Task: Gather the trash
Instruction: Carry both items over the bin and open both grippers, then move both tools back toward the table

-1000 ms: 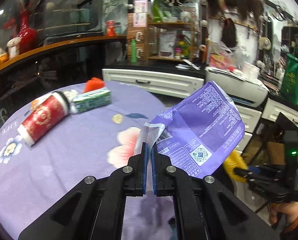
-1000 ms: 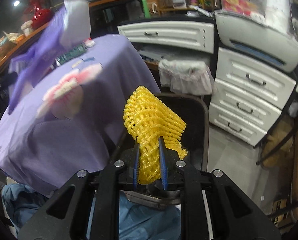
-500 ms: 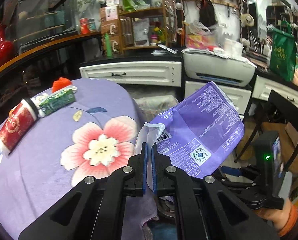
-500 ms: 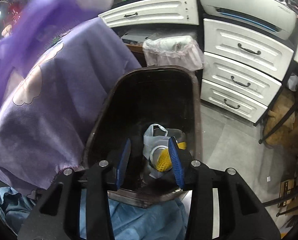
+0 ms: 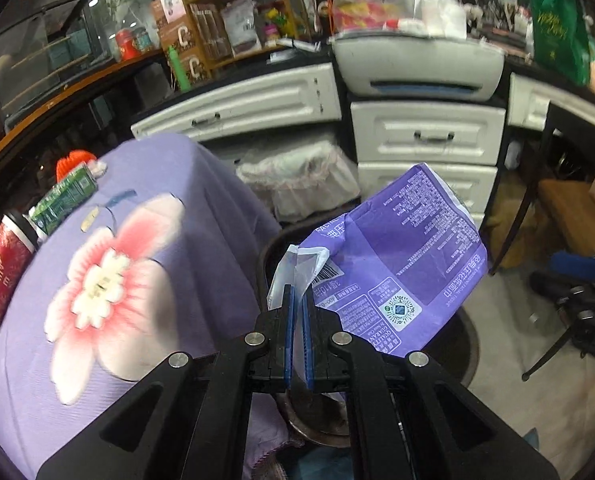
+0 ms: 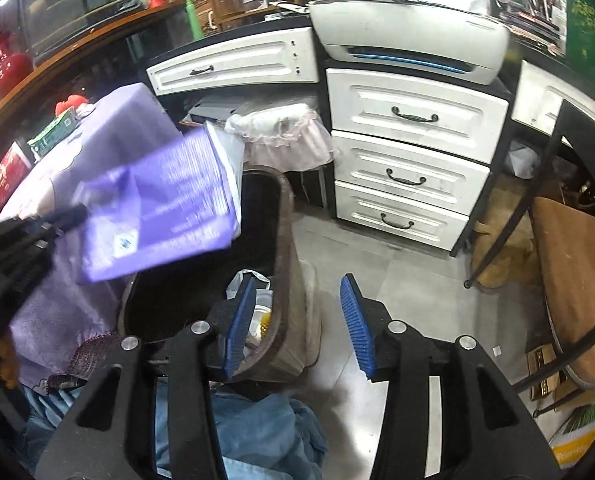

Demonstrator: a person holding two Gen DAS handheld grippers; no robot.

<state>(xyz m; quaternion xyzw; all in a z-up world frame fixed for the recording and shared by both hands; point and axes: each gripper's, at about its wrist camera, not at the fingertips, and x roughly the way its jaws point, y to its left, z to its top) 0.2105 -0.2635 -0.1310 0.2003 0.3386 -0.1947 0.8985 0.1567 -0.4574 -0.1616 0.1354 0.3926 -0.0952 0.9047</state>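
Observation:
My left gripper (image 5: 297, 304) is shut on a crumpled purple plastic wrapper (image 5: 401, 264) and holds it over the dark trash bin (image 5: 467, 344). In the right wrist view the wrapper (image 6: 157, 212) hangs above the bin (image 6: 285, 240), held by the left gripper (image 6: 73, 214). My right gripper (image 6: 297, 312) is open and empty, by the bin's right rim. Inside the bin lie a white bag (image 6: 249, 282) and a bit of yellow foam net (image 6: 263, 322). On the purple flowered tablecloth (image 5: 97, 280) remain a red cup (image 5: 1, 268), a green carton (image 5: 63, 200) and an orange item (image 5: 73, 160).
White drawers (image 6: 409, 160) and a printer (image 6: 409, 36) stand behind the bin. A second lined bin (image 6: 281, 132) sits by the drawers. A black metal chair frame (image 6: 537, 200) and wooden board (image 6: 569, 280) are at the right. Blue cloth (image 6: 257, 432) lies below my right gripper.
My right gripper opened and dropped the yellow foam net into the bin, then drew to the right. My left gripper carried the purple wrapper off the table to above the bin.

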